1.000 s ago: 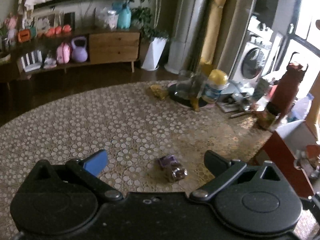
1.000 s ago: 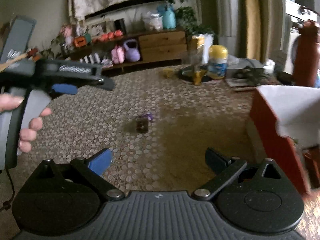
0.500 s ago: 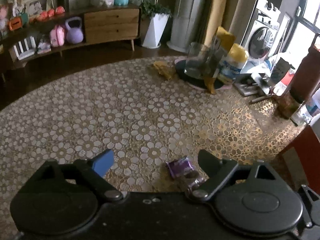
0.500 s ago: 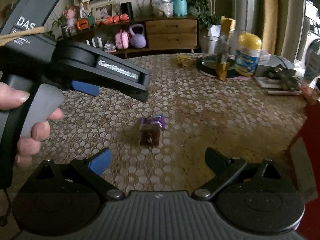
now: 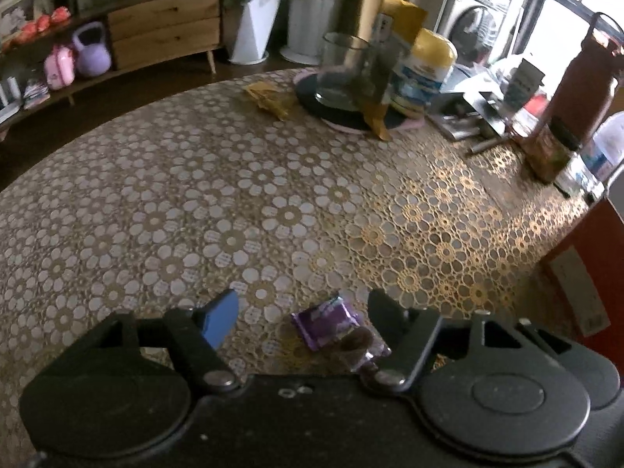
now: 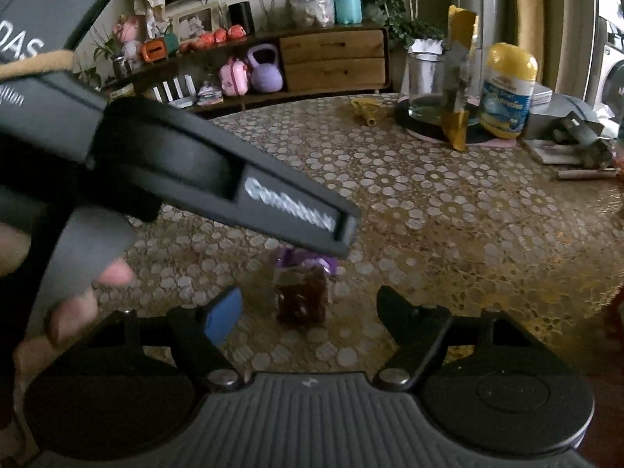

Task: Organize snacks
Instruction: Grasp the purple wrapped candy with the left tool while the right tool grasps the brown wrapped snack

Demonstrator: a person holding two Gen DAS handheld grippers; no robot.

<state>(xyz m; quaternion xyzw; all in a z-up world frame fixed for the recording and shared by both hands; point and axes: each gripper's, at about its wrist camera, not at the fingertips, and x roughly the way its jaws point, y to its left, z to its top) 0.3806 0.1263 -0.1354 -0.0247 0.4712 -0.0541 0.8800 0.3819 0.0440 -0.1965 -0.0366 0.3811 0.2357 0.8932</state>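
two grippers are closing in on one small snack packet [image 5: 335,325] lying on the patterned table [image 5: 249,195].

the left gripper [image 5: 302,314] is angling down over the packet, its jaws narrowing with the purple-and-clear wrapper lying between them, nearer the black finger than the blue pad [image 5: 218,319]; neither is pressing on it. the right gripper [image 6: 308,306] is facing the same packet from the other side, its jaws also narrowing, the clear end with its brown contents sitting between them untouched. a hand [image 6: 58,304] is holding the left gripper's handle. well beyond, a glass jar [image 5: 343,74] and a yellow-lidded tub [image 5: 423,74] are standing on a dark mat.
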